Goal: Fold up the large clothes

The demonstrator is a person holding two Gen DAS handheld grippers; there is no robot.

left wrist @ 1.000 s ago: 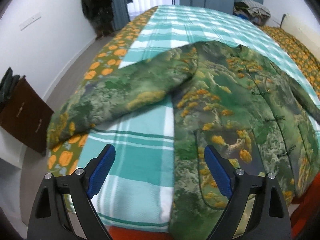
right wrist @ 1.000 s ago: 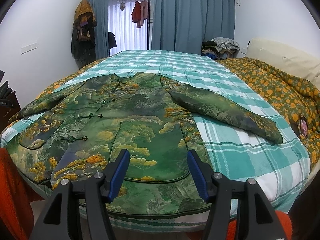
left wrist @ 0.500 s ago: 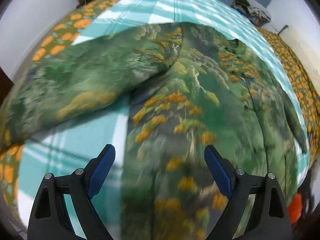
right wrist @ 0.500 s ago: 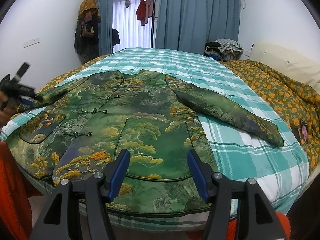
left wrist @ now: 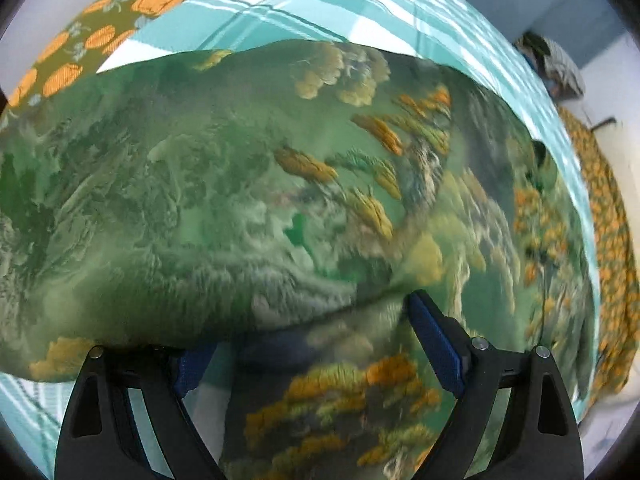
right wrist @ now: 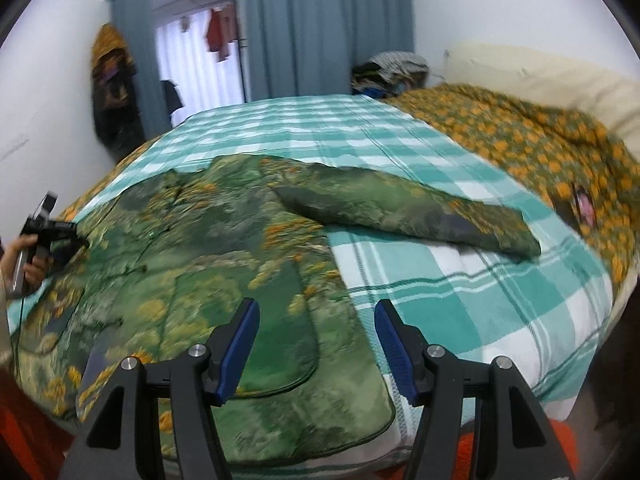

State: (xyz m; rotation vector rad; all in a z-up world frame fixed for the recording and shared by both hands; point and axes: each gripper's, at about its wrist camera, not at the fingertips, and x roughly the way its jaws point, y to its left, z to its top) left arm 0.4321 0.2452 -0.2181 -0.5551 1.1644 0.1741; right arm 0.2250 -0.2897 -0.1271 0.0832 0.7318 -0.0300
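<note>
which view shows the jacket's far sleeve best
The right wrist view: the sleeve lies stretched across the checked bedspread, visible from shoulder to cuff. The left wrist view is pressed close to the jacket's other sleeve and blurred, so that sleeve is not seen.

The green jacket (right wrist: 224, 256) covers the near left part of the bed, one sleeve (right wrist: 404, 212) lying across the checked sheet (right wrist: 472, 304). Bare sheet stays open beyond and right of it. An orange-patterned quilt (right wrist: 532, 148) heaps along the right edge.
</note>
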